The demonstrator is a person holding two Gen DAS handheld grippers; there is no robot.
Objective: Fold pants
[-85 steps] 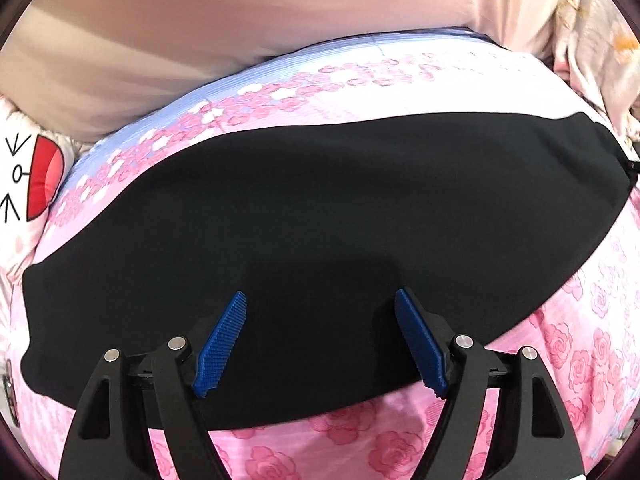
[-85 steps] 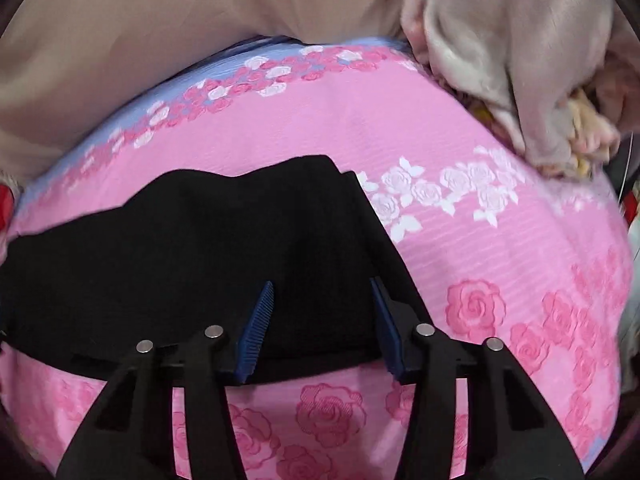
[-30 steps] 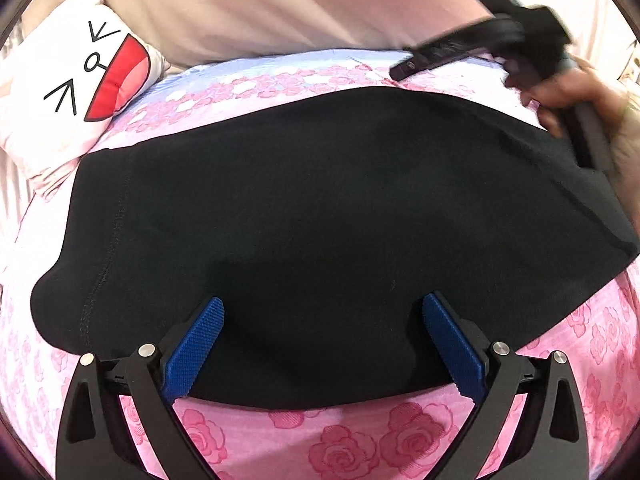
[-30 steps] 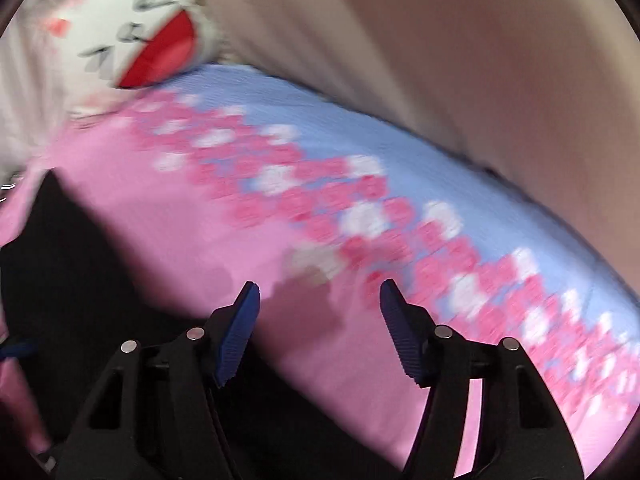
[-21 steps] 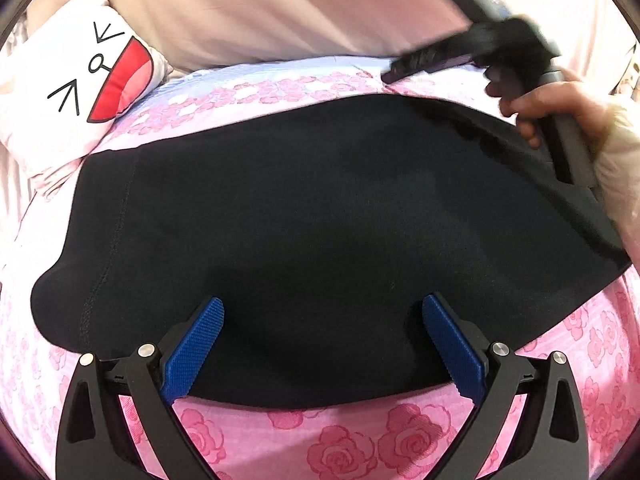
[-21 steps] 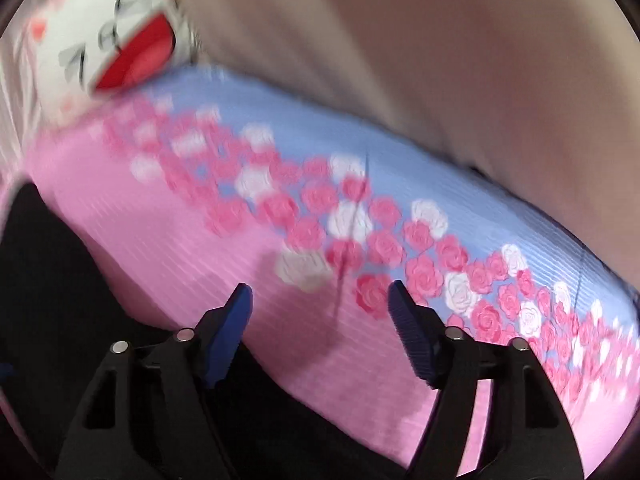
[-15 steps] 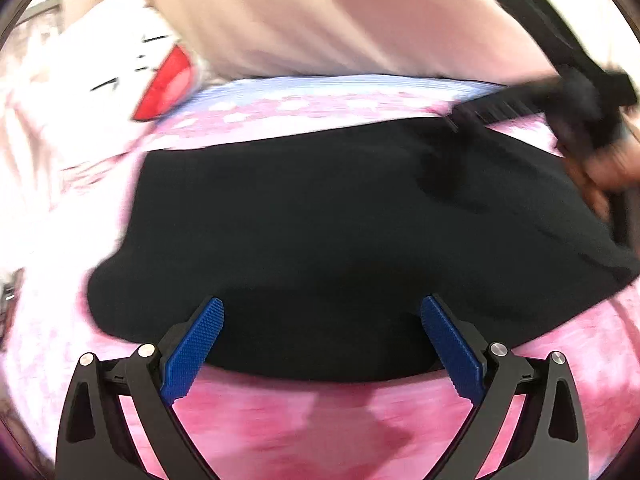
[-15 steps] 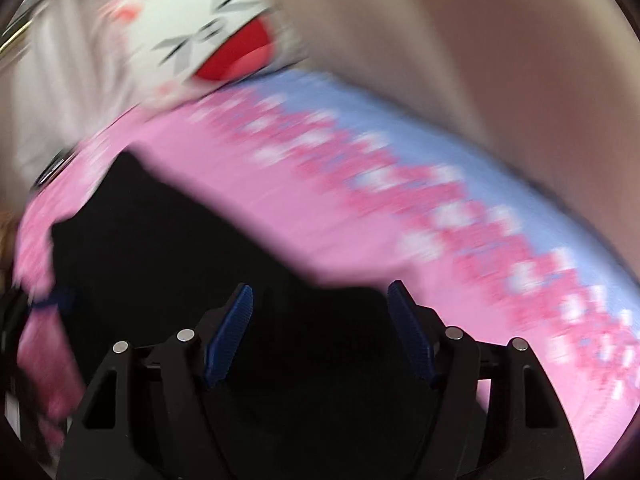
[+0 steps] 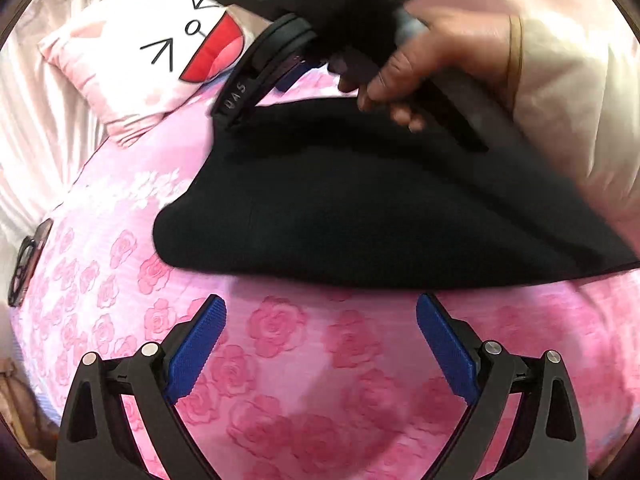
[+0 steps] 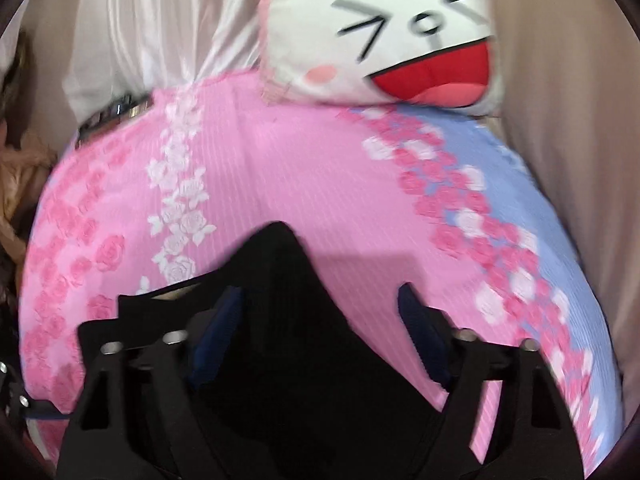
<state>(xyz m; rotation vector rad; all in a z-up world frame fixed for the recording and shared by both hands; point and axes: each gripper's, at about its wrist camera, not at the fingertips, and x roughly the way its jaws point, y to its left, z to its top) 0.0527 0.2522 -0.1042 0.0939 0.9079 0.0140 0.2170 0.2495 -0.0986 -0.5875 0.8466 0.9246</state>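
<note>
The black pants (image 9: 360, 208) lie folded on the pink rose bedsheet (image 9: 280, 380). My left gripper (image 9: 320, 334) is open and empty, just short of the pants' near edge. The right gripper (image 9: 276, 76), held by a hand (image 9: 420, 64), reaches over the far edge of the pants toward the pillow. In the right wrist view the right gripper (image 10: 320, 312) is open, with the pants (image 10: 288, 320) lying under and between its blue fingers (image 10: 224, 316). Nothing is gripped.
A white pillow with a cartoon face (image 9: 168, 40) lies at the head of the bed and also shows in the right wrist view (image 10: 400, 36). A phone (image 9: 28, 260) lies at the sheet's left edge. Beige curtain fabric (image 10: 568, 120) hangs beside the bed.
My left gripper has pulled back off the pants onto bare sheet. The right gripper has swung across over the pants' far edge, toward the pillow. Both stayed open.
</note>
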